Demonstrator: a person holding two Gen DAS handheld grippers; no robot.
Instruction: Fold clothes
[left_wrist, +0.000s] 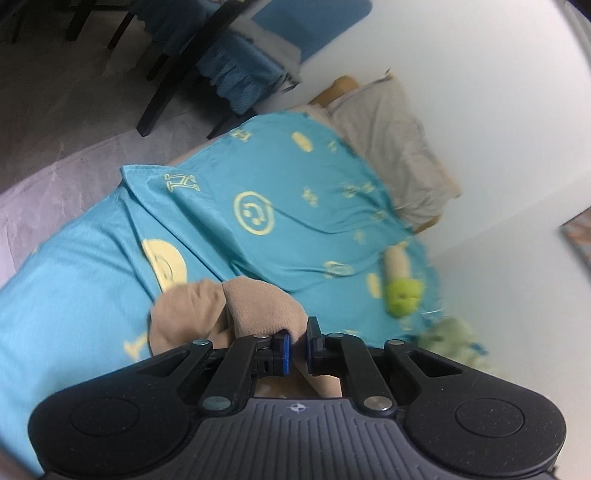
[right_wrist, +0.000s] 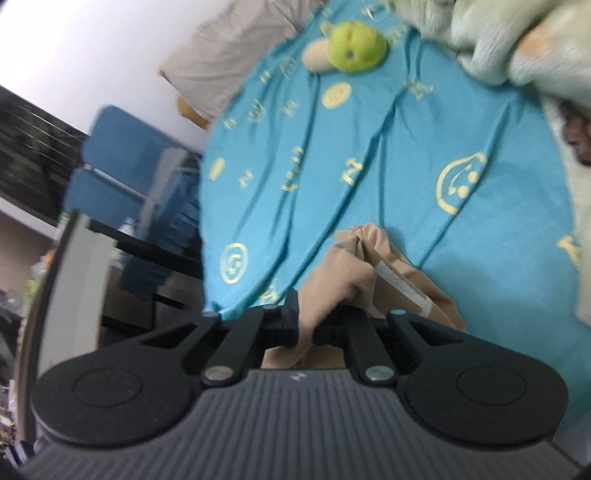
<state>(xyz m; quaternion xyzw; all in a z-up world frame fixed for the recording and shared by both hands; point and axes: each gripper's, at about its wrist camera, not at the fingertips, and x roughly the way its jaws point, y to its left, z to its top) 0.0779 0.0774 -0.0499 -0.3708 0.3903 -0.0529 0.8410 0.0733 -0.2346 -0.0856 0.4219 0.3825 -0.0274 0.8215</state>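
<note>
A tan garment (left_wrist: 236, 310) lies bunched on a bed covered by a turquoise sheet (left_wrist: 288, 192) with yellow prints. In the left wrist view my left gripper (left_wrist: 297, 349) has its blue pads (left_wrist: 283, 350) pinched on a fold of the tan cloth, low in the middle of the frame. In the right wrist view the same tan garment (right_wrist: 347, 280) shows a white label (right_wrist: 402, 288). My right gripper (right_wrist: 322, 325) is shut on a bunched part of it, and the cloth hides the right finger's tip. Both views are blurred.
A green plush toy (left_wrist: 402, 295) (right_wrist: 356, 46) and a pale fluffy item (right_wrist: 517, 40) lie farther along the bed. A beige pillow (left_wrist: 399, 147) (right_wrist: 225, 55) rests against the white wall. A blue chair (right_wrist: 118, 158) and dark table legs (left_wrist: 162, 92) stand beside the bed.
</note>
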